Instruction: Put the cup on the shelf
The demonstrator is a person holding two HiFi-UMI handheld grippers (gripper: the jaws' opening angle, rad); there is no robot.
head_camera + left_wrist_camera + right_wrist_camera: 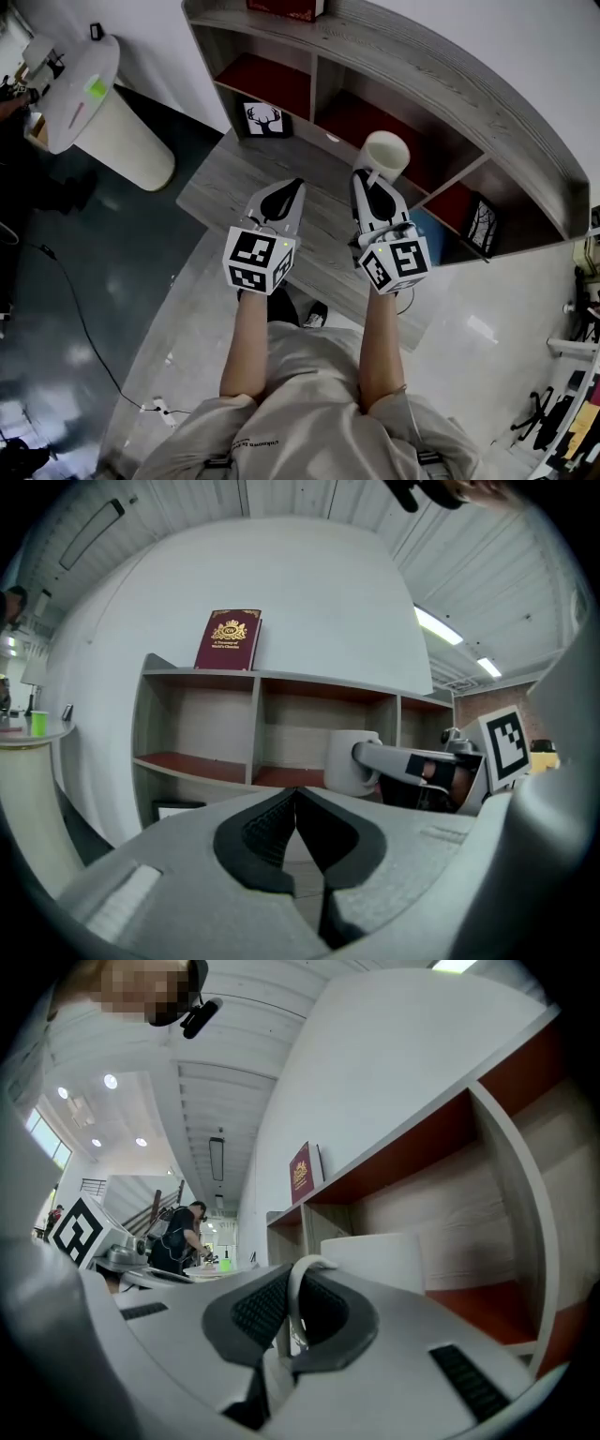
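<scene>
Over the grey table [234, 183], grips the white cup [384, 155] by its handle [298, 1283] with the right tongs [364, 178], pads pinched tight on the thin loop. Holds the cup in the air, clear of the table, mouth turned up toward the head view. Places it just in front of the shelf [441, 103], before the red-floored compartments near the middle, resting on no board.

Carries the left tongs [296, 185] just beside the right ones, pressed fully together with nothing between the pads, aimed at the same shelf. Sees from the left gripper view the cup hanging off the right tongs ahead and to the right.

Shows a dark red book [228, 639] standing on top of the shelf, a framed deer picture [266, 119] under the left compartment at the back of the table, and a second framed picture [482, 223] low at the shelf's right end.
</scene>
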